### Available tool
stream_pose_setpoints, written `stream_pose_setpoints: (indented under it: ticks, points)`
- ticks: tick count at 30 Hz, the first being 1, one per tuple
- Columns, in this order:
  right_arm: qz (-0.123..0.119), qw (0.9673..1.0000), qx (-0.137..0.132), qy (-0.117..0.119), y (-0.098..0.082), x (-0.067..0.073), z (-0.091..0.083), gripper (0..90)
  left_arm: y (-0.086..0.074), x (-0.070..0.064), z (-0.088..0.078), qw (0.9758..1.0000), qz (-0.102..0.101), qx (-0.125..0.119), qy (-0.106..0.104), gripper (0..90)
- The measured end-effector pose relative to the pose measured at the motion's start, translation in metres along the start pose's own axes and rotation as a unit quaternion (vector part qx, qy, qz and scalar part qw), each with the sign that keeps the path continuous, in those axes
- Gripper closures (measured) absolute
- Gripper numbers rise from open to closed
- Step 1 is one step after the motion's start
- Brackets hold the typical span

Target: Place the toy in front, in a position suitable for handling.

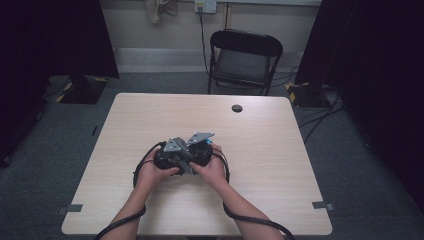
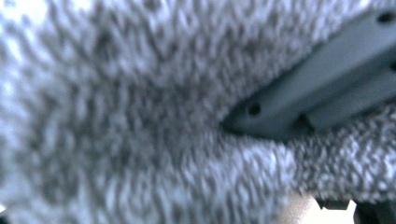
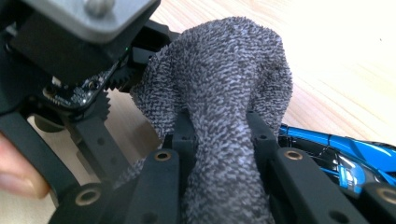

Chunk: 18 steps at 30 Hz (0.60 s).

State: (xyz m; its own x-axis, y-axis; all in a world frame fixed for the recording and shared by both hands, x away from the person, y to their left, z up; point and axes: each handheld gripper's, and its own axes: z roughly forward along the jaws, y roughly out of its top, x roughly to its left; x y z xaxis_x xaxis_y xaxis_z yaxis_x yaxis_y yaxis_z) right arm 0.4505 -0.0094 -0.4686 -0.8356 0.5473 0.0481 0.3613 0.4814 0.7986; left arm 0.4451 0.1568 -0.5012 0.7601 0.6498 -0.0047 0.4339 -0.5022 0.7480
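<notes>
A grey terry cloth (image 3: pixel 224 60) is bunched between the two black jaws of my right gripper (image 3: pixel 219 126), which is shut on it. The cloth rises in a hump and reaches over to my left gripper (image 3: pixel 79 84), whose body with its gears sits close at the upper left. In the left gripper view the same cloth (image 2: pixel 116 116) lies blurred right against the lens, so its jaws are hidden. A grey plate (image 2: pixel 317 88) crosses that view's upper right. From above, my left gripper (image 1: pixel 172 157) and right gripper (image 1: pixel 197 155) are held nose to nose at the table's middle.
The light wooden table (image 1: pixel 260 150) has a dark cable hole (image 1: pixel 237 108) near its far edge. A black folding chair (image 1: pixel 243 60) stands behind it. A glossy blue part (image 3: pixel 336 149) lies beside my right jaw. Cables trail back from both hands.
</notes>
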Motion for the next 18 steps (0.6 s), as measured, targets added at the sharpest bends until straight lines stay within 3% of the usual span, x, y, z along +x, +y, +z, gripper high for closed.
stream_pose_setpoints:
  ticks: [10,18]
  points:
    - [0.009,0.9999,-0.006,-0.003,-0.002,-0.002,0.001,72.0,0.0,0.0,0.0,1.0,0.0,0.0,0.0,24.7]
    - [0.027,0.9995,-0.011,-0.008,-0.004,-0.014,-0.002,72.0,0.0,0.0,0.0,1.0,0.002,0.002,0.0,24.7]
